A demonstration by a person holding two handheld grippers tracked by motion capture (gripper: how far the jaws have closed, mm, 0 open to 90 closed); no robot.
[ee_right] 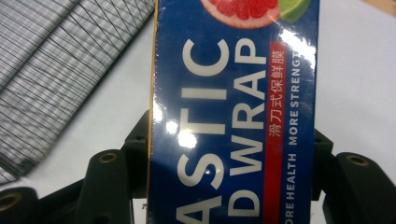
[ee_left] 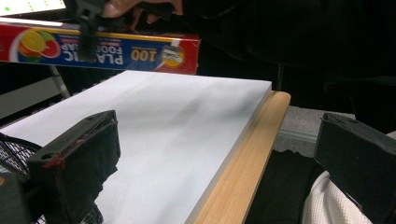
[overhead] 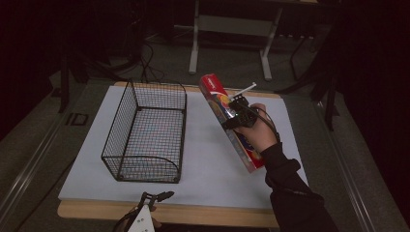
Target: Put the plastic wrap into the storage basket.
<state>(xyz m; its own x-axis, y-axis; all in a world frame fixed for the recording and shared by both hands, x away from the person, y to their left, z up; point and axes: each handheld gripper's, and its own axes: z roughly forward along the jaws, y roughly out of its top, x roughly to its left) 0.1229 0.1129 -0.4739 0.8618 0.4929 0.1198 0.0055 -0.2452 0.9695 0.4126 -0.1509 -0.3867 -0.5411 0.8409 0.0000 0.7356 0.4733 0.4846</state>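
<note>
Plastic wrap box [overhead: 231, 121] hangs tilted above the desk's [overhead: 212, 159] right half, clamped mid-length by the right tongs [overhead: 235, 112], likely for balance before going into the wire basket [overhead: 147, 130] at the left. Left tongs [overhead: 157, 197] wait wide at the near edge.

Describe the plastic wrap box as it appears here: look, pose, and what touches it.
The box is long, glossy cardboard, blue with red ends, citrus pictures and white "PLASTIC FOOD WRAP" lettering. It hangs tilted in the air above the white table top, right of the wire basket, touching neither. The right tongs clamp it across its width near the middle.
</note>
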